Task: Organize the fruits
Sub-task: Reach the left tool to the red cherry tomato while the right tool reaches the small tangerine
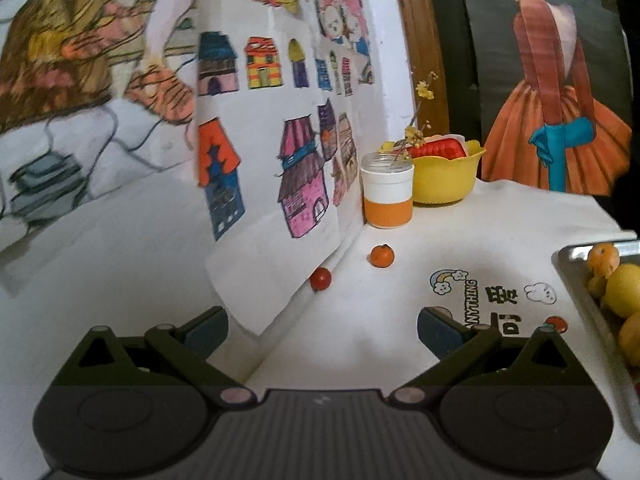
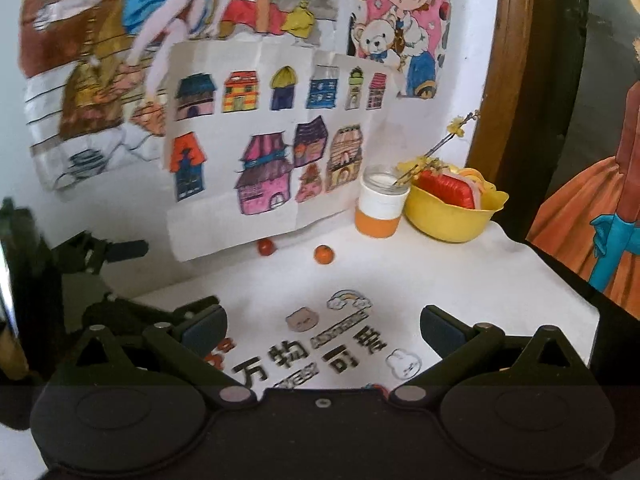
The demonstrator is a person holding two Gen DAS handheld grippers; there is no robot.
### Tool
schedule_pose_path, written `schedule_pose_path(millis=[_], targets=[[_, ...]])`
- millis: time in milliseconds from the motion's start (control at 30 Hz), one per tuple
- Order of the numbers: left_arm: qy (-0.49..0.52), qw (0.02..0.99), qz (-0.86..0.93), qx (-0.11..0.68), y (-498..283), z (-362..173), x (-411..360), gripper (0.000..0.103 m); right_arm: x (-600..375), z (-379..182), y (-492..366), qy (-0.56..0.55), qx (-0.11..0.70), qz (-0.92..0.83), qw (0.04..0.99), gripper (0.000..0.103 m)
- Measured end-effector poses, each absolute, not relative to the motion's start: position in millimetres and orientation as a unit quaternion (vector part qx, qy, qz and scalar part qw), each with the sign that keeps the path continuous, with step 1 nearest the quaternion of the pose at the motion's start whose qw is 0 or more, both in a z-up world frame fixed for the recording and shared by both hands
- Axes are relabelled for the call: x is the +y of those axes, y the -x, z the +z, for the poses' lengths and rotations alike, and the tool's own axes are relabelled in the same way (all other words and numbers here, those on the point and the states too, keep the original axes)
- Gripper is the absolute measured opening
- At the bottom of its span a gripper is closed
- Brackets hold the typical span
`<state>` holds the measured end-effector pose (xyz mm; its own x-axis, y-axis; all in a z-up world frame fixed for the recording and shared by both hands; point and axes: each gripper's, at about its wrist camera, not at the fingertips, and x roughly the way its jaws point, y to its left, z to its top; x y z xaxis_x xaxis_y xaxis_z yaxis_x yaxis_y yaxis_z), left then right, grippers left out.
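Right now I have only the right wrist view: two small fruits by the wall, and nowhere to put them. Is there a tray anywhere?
Observer: Yes. The left wrist view shows a metal tray at its right edge.
Operator: Is anything in it?
Observer: Yellow and orange fruits lie in it.
Operator: Is the left gripper holding something?
Observer: No, the left gripper is open and empty.
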<state>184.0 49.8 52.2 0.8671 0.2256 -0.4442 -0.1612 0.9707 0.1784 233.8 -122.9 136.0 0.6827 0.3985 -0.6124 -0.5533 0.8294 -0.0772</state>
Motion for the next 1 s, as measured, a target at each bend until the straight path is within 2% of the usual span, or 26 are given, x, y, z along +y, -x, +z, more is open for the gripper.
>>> schedule_pose_path(millis=[167,367,767,1000], targets=[[-0.105,0.963,0.088,0.232,-192,48,43,0.103,-112,133,-267,0.144,0.327,0.272,0.894,0.102],[-0.104,0.964,0.049,0.241,-210,46,41,0.103,-95,103,-315,0.117,0.369,0.287,0.876,0.102],[-0.131,0.952,0.016,0.278,-262,23,42,0.103,-111,66,-392,0.038,0.256,0.374,0.89,0.102],[-0.117,0.945,0.033,0.302,-290,9,44,0.102,-109,49,-420,0.024,0.251,0.394,0.884,0.102]])
